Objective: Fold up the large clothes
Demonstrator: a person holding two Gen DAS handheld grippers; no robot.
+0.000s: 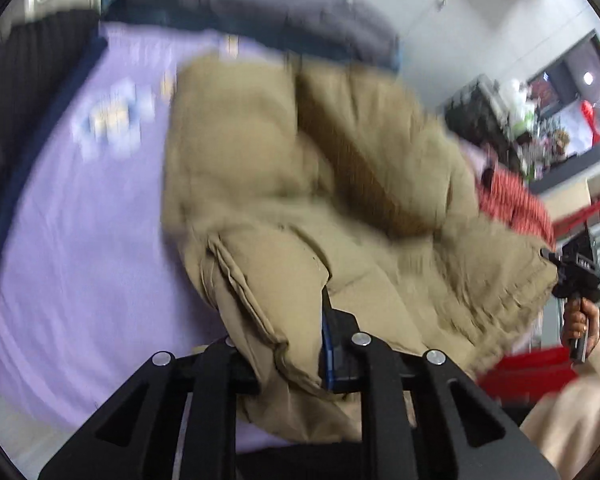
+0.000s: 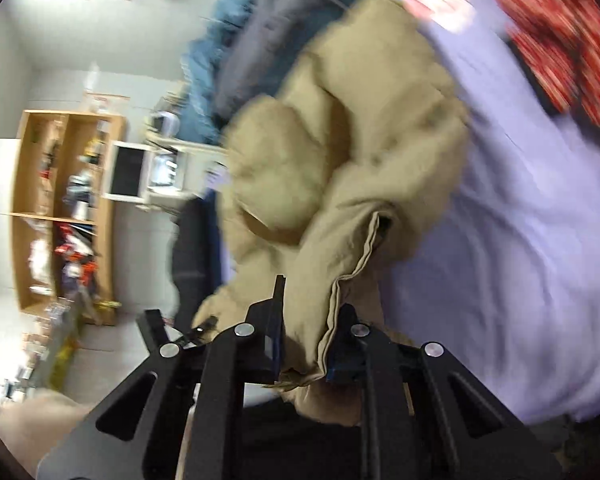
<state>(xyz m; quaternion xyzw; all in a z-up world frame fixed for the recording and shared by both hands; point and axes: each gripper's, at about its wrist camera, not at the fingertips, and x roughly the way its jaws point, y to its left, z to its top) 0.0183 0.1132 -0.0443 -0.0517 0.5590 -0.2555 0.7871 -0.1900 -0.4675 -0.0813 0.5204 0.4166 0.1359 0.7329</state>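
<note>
Two grippers hold one tan padded coat (image 1: 300, 184) above a bed covered by a lilac sheet (image 1: 80, 264). Left wrist view: the left gripper (image 1: 288, 344) pinches a seamed hem of the coat between its fingers (image 1: 340, 344), which stand narrowly apart with the cloth filling the gap. The coat spreads away from the fingers, rumpled and blurred, over the middle of the sheet. Bare sheet lies open to the left of the coat as far as the dark blue bed edge (image 1: 32, 168); a red patterned cloth (image 1: 512, 204) lies just beyond the coat's right side. At the right rim, a hand grips the handle of the right gripper (image 1: 578, 276). Right wrist view: the right gripper (image 2: 308, 344) pinches a folded, stitched edge of the coat between its fingers (image 2: 272, 340), which are nearly together on the cloth. Open sheet extends to the right; a wooden shelf (image 2: 66, 212) stands well apart at the left.
</note>
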